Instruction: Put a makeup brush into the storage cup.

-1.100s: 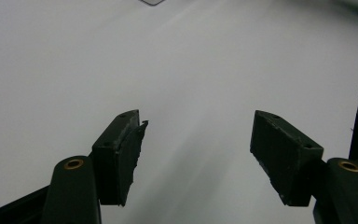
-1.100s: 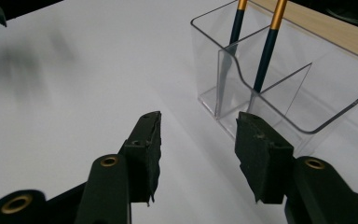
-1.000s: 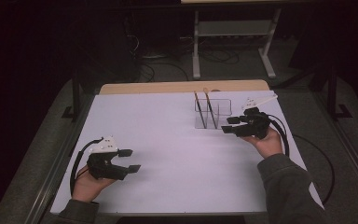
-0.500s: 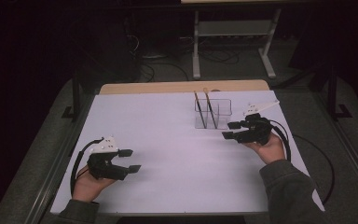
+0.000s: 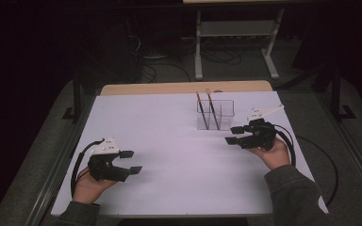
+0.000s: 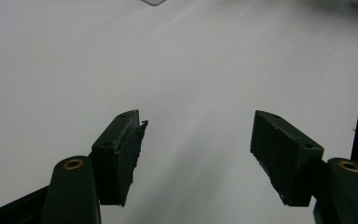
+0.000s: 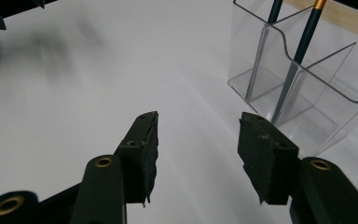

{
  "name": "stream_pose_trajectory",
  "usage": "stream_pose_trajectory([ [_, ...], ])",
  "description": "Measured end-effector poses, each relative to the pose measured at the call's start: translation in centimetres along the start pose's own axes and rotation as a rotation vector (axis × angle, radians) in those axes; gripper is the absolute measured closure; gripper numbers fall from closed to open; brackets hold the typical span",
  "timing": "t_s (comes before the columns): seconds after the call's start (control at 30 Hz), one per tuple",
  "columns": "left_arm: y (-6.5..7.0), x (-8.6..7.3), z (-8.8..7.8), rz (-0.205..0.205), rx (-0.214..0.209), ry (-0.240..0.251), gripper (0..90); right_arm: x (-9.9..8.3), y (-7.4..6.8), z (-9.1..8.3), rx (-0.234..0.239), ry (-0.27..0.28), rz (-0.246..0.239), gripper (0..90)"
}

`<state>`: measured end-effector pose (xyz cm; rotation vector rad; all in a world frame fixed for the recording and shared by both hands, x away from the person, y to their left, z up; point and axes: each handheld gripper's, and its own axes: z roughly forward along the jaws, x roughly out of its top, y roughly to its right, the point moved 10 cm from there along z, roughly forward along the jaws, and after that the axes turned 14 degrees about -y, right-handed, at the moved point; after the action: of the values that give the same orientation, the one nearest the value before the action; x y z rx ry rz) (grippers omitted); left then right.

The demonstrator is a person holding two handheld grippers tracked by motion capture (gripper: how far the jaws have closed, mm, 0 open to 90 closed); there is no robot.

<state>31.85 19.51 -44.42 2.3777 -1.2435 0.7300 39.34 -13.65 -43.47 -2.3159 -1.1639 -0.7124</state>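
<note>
A clear plastic holder (image 5: pixel 222 117) with two compartments stands on the white table (image 5: pixel 169 136), at the far right. Two dark pencils (image 5: pixel 201 111) with gold bands lean in it. My right gripper (image 5: pixel 233 135) hovers just near-right of the holder, jaws open and pointing left, with nothing between them. In the right gripper view the holder (image 7: pixel 317 88) and a pencil (image 7: pixel 303 44) sit just ahead-right of the right gripper (image 7: pixel 198 140). My left gripper (image 5: pixel 132 162) rests at the near left of the table, open and empty. In its own view the left gripper (image 6: pixel 196 140) faces bare white tabletop.
A wooden strip (image 5: pixel 184 88) runs along the table's far edge. Beyond it, a metal stand (image 5: pixel 235 37) and cables lie on the dark floor. A black cable (image 5: pixel 325 160) loops off the table's right side. The near edge lies close to both forearms.
My right gripper has drifted slightly toward the person, away from the holder. The left gripper has stayed put.
</note>
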Motion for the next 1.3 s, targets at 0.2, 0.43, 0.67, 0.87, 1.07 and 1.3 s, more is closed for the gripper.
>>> stream_pose_trajectory([
  [0.2, 0.0, 0.0, -0.1, -0.005, 0.000, 0.005, 32.9, -0.3, -0.3, 0.1, 0.000, -0.002, -0.006, 46.0],
  [0.43, -0.1, 0.0, 0.0, -0.003, 0.004, 0.004, 32.9, -0.7, -0.6, 0.0, 0.004, 0.003, -0.005, 45.6],
  [0.67, 0.0, -0.1, 0.1, -0.005, 0.002, 0.000, 32.8, -1.0, -1.1, -0.3, 0.008, 0.012, -0.005, 45.2],
  [0.87, -0.1, -0.1, 0.2, -0.003, 0.007, -0.003, 32.8, -1.6, -1.4, -0.2, 0.014, 0.012, 0.003, 45.0],
  [1.07, -0.1, -0.2, 0.3, -0.008, 0.006, -0.004, 32.7, -2.2, -1.4, -0.2, 0.016, 0.012, 0.010, 44.1],
  [1.3, -0.1, -0.2, 0.3, -0.007, 0.006, -0.003, 32.6, -2.9, -1.7, -0.3, 0.017, 0.021, 0.011, 44.1],
])
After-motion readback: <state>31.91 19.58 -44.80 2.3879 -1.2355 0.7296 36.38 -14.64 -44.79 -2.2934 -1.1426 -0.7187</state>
